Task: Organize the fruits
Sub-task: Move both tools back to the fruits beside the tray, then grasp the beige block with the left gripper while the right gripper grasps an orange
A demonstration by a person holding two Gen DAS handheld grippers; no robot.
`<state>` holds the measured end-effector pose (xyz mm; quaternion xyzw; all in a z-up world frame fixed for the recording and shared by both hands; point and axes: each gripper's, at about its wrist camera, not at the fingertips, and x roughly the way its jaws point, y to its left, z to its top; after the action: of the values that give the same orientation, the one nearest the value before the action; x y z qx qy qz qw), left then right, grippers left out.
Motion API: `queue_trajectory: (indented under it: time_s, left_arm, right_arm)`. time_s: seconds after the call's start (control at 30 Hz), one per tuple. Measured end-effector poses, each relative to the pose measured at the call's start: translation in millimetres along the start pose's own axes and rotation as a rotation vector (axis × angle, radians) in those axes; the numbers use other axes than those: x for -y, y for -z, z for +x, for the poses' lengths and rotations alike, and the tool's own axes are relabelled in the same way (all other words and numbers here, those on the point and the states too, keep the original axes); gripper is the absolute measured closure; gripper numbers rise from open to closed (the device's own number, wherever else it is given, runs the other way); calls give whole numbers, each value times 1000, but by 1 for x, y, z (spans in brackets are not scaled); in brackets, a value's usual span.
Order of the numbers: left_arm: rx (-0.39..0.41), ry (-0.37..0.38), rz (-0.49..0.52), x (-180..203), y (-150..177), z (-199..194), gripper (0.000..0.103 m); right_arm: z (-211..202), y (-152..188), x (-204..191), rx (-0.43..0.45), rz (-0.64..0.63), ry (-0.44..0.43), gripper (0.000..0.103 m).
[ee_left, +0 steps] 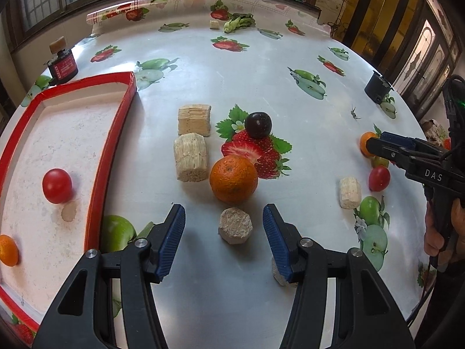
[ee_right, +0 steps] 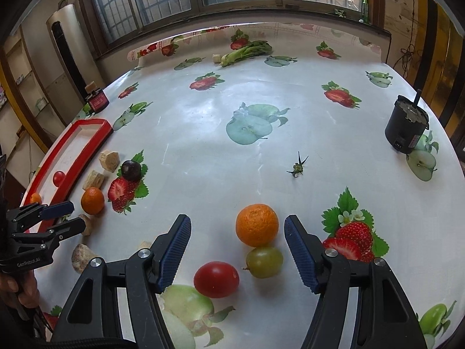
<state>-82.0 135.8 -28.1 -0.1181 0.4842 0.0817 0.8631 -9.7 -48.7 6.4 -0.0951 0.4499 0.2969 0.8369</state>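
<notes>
My left gripper (ee_left: 223, 222) hangs over the tabletop (ee_left: 232, 87) w/ fingers apart, nothing btwn the pads; a small tan octagonal block (ee_left: 234, 225) lies in the gap on the cloth, not touched. Just beyond it sits an orange mandarin (ee_left: 233, 178), then a dark plum (ee_left: 258, 125) on a printed strawberry. Two bigger tan blocks (ee_left: 191, 157) stand left of the mandarin. Red-rimmed tray (ee_left: 112, 145) is on the left; inside it a cherry tomato (ee_left: 57, 185) and, at the near edge, another small orange fruit (ee_left: 8, 250).

My right gripper (ee_right: 237, 248) also has fingers apart, gripping nothing. Btwn and just ahead of them: a second mandarin (ee_right: 257, 224) w/ a green grape (ee_right: 264, 261) touching its near side, and a red tomato (ee_right: 216, 279) just left of the grape, closer to the left pad. All three lie on the cloth, well apart from the tray. A loose green stem (ee_right: 297, 167) lies farther out; a black cylindrical motor-like can (ee_right: 406, 126) stands at the far right edge. A leafy green veg (ee_right: 245, 51) lies at the far side of the table, and a small dark jar w/ red label (ee_right: 98, 100) stands beyond the tray.
</notes>
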Motion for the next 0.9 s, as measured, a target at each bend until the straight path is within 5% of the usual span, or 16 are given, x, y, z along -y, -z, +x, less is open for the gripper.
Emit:
queue_trajectory:
  time_s: [0.13,0.27,0.37,0.9]
  left_arm:
    - [7,-26,20,3,-1,6,52]
    - [16,-4,40,5,0,4,83]
    - [24,0,52,6,2,2,82]
    - [138,-41,-4,-23,-1,-44,82]
  right_arm:
    - [14,-2,1,-22,-14,18,36]
    - [28,1,5,-56,-13,33,55]
    - [25,4,7,-38,-11,52,68]
    - [-15,-8,-34,55,-30,-80,69]
